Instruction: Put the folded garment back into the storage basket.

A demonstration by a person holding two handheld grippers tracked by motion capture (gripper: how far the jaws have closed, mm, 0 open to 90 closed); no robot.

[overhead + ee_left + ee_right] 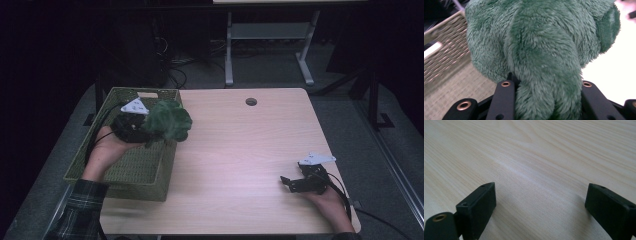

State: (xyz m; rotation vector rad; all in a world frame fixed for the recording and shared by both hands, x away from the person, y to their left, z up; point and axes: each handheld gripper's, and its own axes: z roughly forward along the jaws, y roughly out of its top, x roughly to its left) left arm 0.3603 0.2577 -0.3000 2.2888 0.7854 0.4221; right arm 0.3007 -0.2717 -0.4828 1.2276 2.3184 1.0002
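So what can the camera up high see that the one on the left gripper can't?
The high view alone takes in the whole table, the right gripper lying open on it, and the person's left hand. The left gripper view alone shows the jaws pressed into the green plush toy, fur close up. Both share the toy, the left gripper and the woven basket.

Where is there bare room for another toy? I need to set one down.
The table is bare between the basket and the right claw. The crowded part is the basket's far end, where the left claw holds the green plush.
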